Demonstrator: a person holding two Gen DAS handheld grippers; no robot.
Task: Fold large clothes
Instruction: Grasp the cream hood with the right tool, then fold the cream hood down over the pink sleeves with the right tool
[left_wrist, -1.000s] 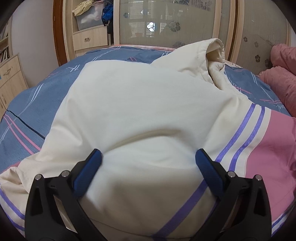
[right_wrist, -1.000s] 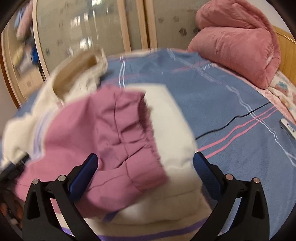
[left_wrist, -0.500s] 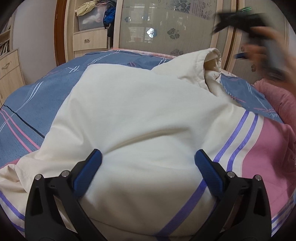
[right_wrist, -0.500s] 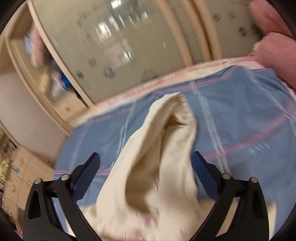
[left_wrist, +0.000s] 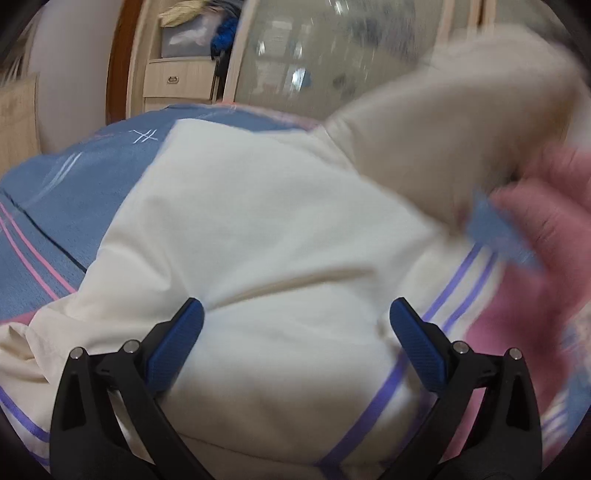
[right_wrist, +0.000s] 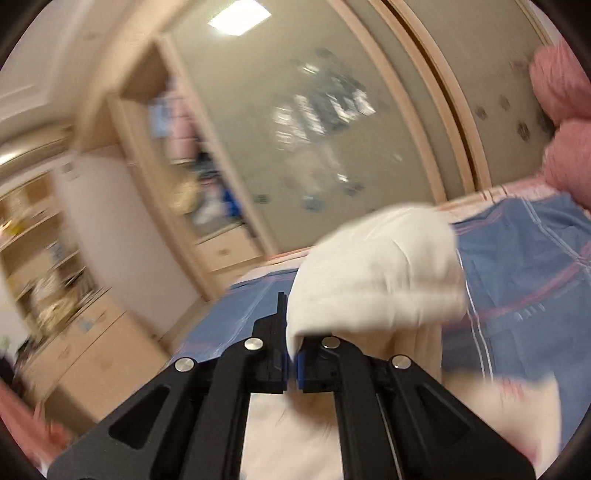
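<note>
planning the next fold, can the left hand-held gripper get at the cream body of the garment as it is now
Probably yes: the left hand-held gripper is open right over the cream garment, with nothing between its fingers and the cloth.

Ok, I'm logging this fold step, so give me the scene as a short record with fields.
garment: cream top with purple stripes and pink panel, on bed
left tongs: open, over the top, holding nothing
right tongs: shut on hood, lifted off the bed
background: wardrobe
image: motion blur
</note>
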